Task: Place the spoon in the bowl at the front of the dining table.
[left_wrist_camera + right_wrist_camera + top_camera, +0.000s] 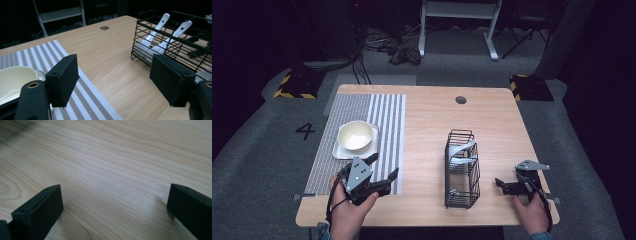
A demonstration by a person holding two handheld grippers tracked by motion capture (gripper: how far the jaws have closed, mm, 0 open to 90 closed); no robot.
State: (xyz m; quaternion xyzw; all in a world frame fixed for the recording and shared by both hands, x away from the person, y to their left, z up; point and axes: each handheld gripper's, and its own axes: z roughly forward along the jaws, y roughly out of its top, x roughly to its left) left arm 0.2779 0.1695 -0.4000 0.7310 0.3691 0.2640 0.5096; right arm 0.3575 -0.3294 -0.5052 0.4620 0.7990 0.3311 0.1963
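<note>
My left gripper [384,166] hovers open over the near edge of the striped placemat [387,120], with nothing between its jaws. Just beyond it a cream bowl [355,136] sits on a white square plate [343,151]. In the left gripper view the gripper [115,72] points across the bare wood toward a black wire basket [140,25] holding white spoons [156,26], with the bowl [15,77] at the left. The basket [462,170] stands at mid-table. Right of it my right gripper [508,177] rests open, low over the wood; its jaws [115,200] frame bare tabletop.
The wooden table [497,125] has a round cable hole [460,100] near its far edge. Beyond the table, on the grey floor, stand a white frame's legs [492,45] and tangled cables [404,52]. Yellow-black blocks [294,87] flank the far corners.
</note>
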